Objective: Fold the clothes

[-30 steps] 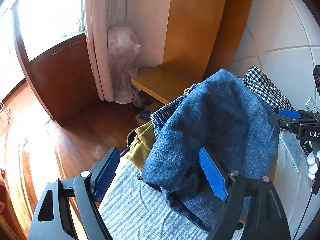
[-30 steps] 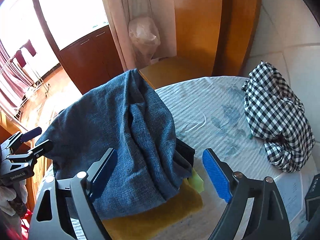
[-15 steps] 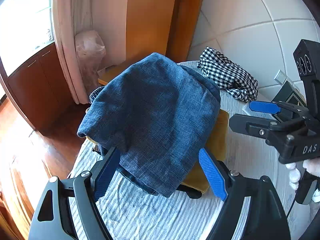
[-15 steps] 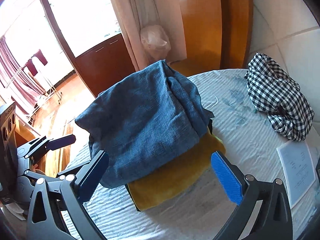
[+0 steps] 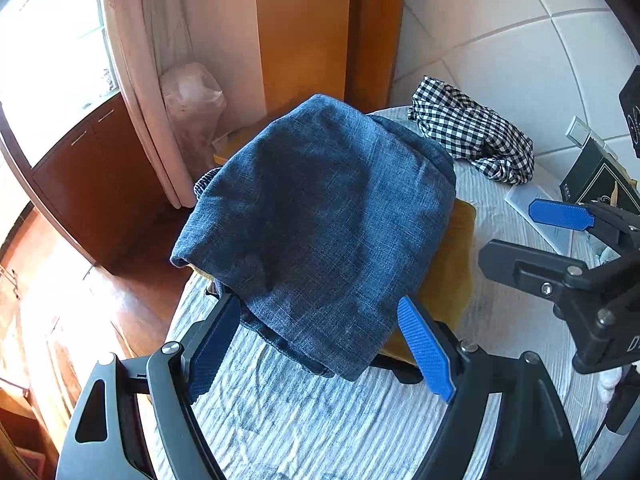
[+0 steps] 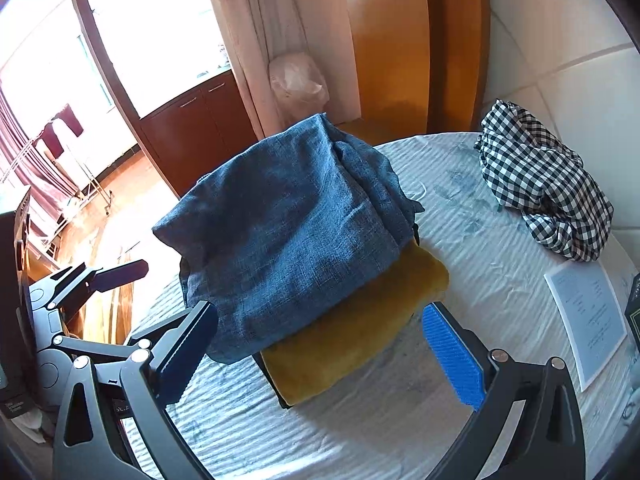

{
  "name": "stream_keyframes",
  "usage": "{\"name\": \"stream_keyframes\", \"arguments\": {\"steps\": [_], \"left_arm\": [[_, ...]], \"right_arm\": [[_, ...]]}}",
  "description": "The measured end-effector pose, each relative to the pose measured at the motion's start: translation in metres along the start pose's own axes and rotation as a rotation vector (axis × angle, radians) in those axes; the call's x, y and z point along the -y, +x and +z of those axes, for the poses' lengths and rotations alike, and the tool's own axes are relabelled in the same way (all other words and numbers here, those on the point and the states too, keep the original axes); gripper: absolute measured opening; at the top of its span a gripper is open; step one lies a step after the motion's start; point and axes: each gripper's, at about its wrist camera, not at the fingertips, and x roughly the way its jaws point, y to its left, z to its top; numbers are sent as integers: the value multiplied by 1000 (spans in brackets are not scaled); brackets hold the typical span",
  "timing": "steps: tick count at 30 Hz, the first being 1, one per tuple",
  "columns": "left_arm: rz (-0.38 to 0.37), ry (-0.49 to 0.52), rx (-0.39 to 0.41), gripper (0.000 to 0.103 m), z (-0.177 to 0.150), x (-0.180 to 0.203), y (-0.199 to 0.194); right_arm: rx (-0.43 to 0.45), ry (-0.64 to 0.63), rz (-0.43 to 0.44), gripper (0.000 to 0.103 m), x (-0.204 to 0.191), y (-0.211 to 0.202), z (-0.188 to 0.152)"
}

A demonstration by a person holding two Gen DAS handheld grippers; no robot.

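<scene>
A folded blue denim garment [image 5: 320, 220] lies on top of a folded mustard-yellow garment [image 5: 452, 276] on the striped round table [image 5: 304, 420]. It also shows in the right wrist view [image 6: 288, 232], over the yellow garment [image 6: 352, 336]. My left gripper [image 5: 320, 348] is open and empty, just in front of the stack. My right gripper [image 6: 324, 348] is open and empty, near the stack's front. A crumpled black-and-white checked garment [image 5: 476, 140] lies at the table's far right; it also shows in the right wrist view [image 6: 544, 184].
A printed sheet [image 6: 584, 312] and a dark box [image 5: 596, 180] lie at the table's right edge by the tiled wall. A wooden panel, a curtain and a plastic-wrapped object [image 6: 296, 80] stand behind the table. The wooden floor lies left.
Both grippers have drawn back from the denim garment, which now rests folded on the yellow one. The views show more of the table.
</scene>
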Motion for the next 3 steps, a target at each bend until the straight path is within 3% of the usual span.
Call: {"name": "stream_keyframes", "arguments": {"steps": [3], "left_arm": [[5, 4, 10, 82, 1, -3, -2]], "right_arm": [[-12, 0, -2, 102, -2, 5, -3]]}}
